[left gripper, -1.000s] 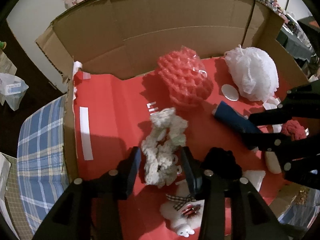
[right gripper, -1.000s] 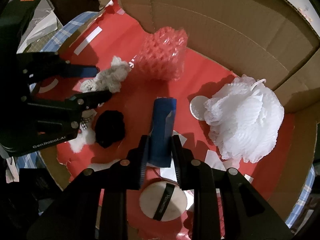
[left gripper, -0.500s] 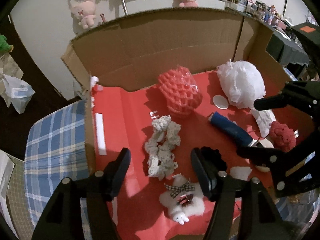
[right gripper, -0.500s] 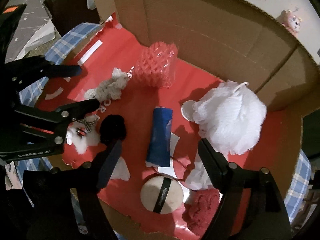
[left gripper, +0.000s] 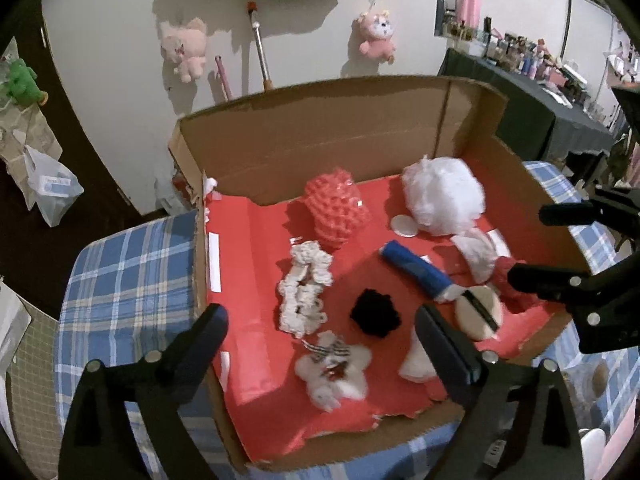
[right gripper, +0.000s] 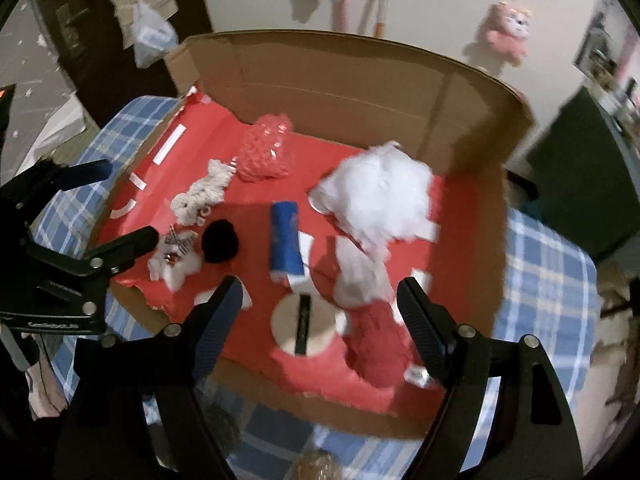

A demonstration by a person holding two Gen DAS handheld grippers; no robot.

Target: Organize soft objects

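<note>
Tongs release, both sets.
Left tongs (left gripper: 320,344) just opened wide off cream scrunchie (left gripper: 305,299); right tongs (right gripper: 320,304) off blue roll (right gripper: 285,242); both empty, placed.

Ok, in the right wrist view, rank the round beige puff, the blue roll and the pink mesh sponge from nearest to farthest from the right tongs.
1. Round beige puff, just ahead of the open right tongs, between their tips.
2. Blue roll, mid-box, beyond the puff.
3. Pink mesh sponge, far back by the cardboard wall.
</note>
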